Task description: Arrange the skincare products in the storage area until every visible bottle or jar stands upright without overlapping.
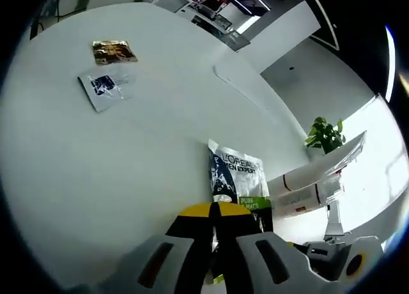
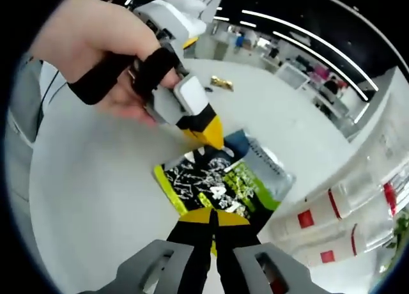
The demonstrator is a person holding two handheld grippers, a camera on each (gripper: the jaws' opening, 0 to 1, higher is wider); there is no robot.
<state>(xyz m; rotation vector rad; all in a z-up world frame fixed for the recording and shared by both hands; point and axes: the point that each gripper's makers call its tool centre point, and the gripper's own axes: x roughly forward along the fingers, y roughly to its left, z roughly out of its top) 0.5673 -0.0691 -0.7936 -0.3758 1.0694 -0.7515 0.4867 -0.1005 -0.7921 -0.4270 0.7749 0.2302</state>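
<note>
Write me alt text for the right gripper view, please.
The right gripper, jaws together, pinches the near edge of a green and black sachet on a white table, while the left gripper grips its far edge.

A large flat printed skincare sachet (image 2: pixel 220 182) lies on the round white table (image 1: pixel 96 172), just ahead of both grippers' jaws. Beside it lie white tubes with red labels (image 2: pixel 332 208), seemingly on their sides. Two small foil sachets (image 1: pixel 110 69) lie well apart, farther across the table.

place: open office or lab hall | cues: white table (image 1: pixel 96 166); ceiling light strips (image 2: pixel 307 35); potted plant (image 1: pixel 324 135)
</note>
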